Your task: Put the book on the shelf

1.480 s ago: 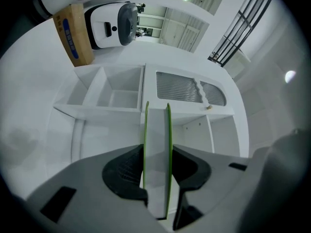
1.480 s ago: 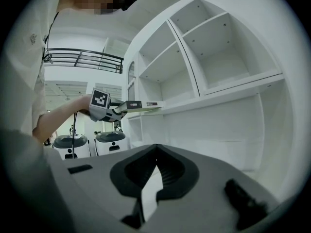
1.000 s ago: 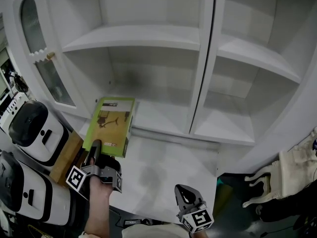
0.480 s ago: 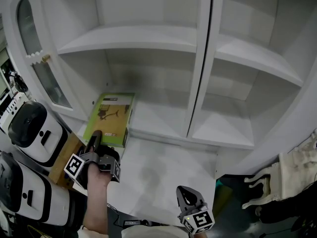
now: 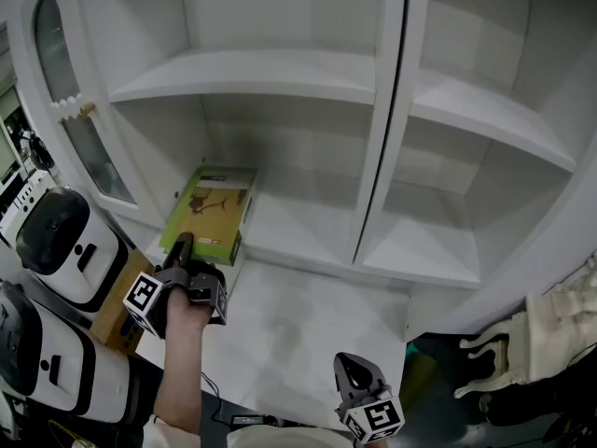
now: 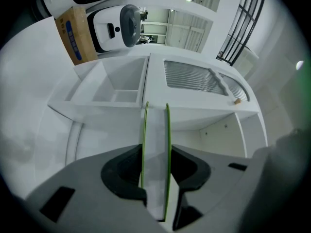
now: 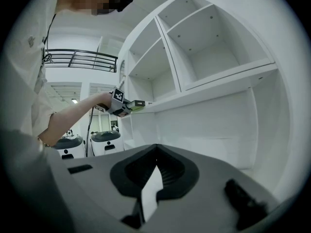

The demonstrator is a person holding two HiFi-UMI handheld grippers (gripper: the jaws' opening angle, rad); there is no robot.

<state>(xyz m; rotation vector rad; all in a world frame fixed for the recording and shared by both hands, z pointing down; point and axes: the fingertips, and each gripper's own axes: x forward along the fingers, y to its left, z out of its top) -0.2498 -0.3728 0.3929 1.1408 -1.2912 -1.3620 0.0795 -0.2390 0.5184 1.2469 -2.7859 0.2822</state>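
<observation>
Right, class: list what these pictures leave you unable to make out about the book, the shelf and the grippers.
1. Print on the book: head view, too small to read.
2. Whether the book touches the shelf: head view, the book hides its own underside.
3. Lower jaw of the left gripper: head view, hidden under the book.
4. Hand on the right gripper: head view, cut off by the bottom edge.

Book (image 5: 209, 216) cover print unreadable, near edge behind left claw (image 5: 184, 244)
</observation>
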